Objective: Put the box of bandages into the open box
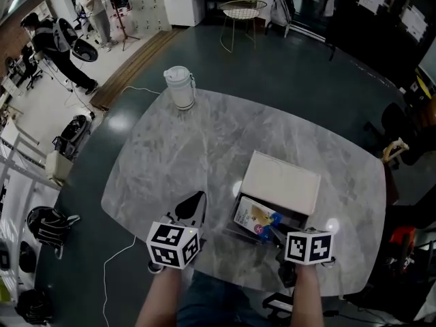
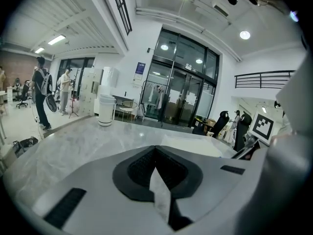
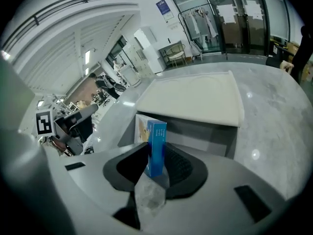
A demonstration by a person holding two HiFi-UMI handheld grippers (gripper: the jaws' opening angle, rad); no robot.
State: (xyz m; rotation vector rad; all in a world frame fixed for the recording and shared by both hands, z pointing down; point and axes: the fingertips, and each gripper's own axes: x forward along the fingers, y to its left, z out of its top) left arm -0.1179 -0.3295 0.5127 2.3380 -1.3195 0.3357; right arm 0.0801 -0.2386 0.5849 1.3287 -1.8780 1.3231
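Note:
The bandage box (image 3: 156,146) is a slim blue carton. It stands upright between the jaws of my right gripper (image 3: 157,156), and the pads stand slightly off its sides. In the head view the bandage box (image 1: 268,226) sits inside the open box (image 1: 236,229), next to a white and yellow pack (image 1: 251,214). The open box's pale lid (image 1: 281,181) is folded back on the far side. My right gripper (image 1: 278,238) hangs at the box's near right corner. My left gripper (image 1: 191,206) rests left of the box, shut with nothing in it (image 2: 155,153).
A white lidded jug (image 1: 180,86) stands at the far edge of the grey marble table (image 1: 170,155). A wire-frame stool (image 1: 242,12) and several people are on the floor beyond. A white cable (image 1: 112,264) lies near the table's left front edge.

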